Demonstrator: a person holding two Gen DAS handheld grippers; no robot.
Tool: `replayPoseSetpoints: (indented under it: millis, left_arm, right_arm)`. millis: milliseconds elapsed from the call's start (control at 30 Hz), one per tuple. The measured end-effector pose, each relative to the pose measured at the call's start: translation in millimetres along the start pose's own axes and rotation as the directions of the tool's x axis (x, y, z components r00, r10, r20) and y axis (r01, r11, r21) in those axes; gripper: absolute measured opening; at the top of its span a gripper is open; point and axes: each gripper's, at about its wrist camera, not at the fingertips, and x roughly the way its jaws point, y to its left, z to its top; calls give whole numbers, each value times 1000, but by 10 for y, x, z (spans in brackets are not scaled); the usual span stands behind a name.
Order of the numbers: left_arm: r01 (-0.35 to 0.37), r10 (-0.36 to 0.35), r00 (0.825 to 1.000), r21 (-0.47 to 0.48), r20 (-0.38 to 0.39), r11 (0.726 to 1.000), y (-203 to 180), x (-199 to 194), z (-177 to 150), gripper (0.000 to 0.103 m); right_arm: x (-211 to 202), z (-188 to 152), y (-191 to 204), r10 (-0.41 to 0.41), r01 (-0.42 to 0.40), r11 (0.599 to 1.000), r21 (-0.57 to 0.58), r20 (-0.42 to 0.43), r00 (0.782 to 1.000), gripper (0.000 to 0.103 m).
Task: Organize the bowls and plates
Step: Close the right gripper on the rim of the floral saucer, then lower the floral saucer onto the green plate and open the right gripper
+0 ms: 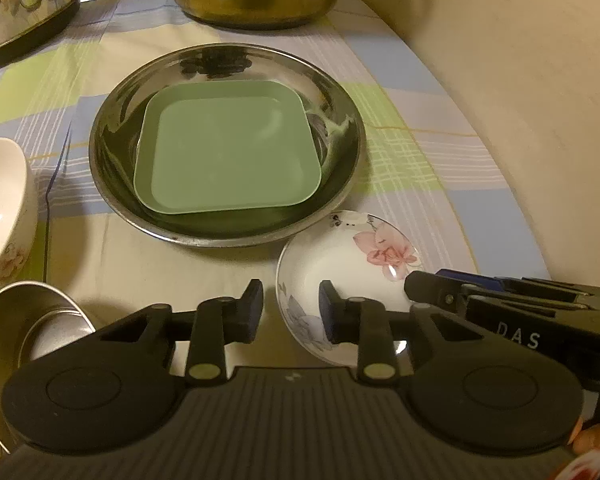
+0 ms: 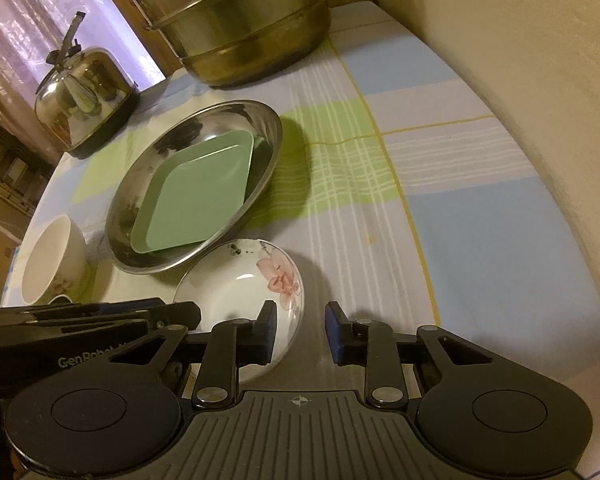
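Observation:
A small white dish [image 1: 348, 264] [image 2: 236, 284] with a pink flower print sits on the checked tablecloth, just in front of a round steel plate [image 1: 112, 136] [image 2: 124, 216]. A green square plate [image 1: 228, 156] [image 2: 196, 196] lies inside the steel plate. My left gripper [image 1: 292, 312] straddles the dish's left rim, one finger inside and one outside, with a gap on both sides. My right gripper [image 2: 302, 330] straddles the right rim the same way. Neither one's pads press on the rim. Each gripper's tip shows in the other view.
A white flowered bowl [image 1: 0, 208] [image 2: 52, 264] stands at the left, with a small steel bowl [image 1: 36, 320] in front of it. A shiny kettle [image 2: 80, 104] and a big brass-coloured pot [image 2: 236, 20] stand at the back. A cream wall [image 2: 520, 80] borders the table's right side.

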Motion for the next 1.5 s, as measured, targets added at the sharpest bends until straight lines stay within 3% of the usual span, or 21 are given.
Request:
replayPoseSetpoints:
  millis: [333, 700, 1100, 1500]
  left_arm:
    - [22, -22, 999, -8, -24, 1000, 64, 101, 45, 13]
    - [31, -31, 999, 3, -27, 1000, 72, 124, 26, 10]
    - [79, -79, 997, 20, -23, 997, -50, -58, -84, 8]
    - [89, -91, 995, 33, 52, 995, -53, -351, -2, 8]
  right_arm:
    - [109, 30, 43, -9, 8, 1000, -13, -22, 1000, 19]
    - [119, 8, 69, -26, 26, 999, -36, -22, 999, 7]
    - [-93, -97, -17, -31, 30, 1000, -1, -33, 999, 7]
    - [-376, -12, 74, -9, 9, 1000, 2, 6, 1000, 7]
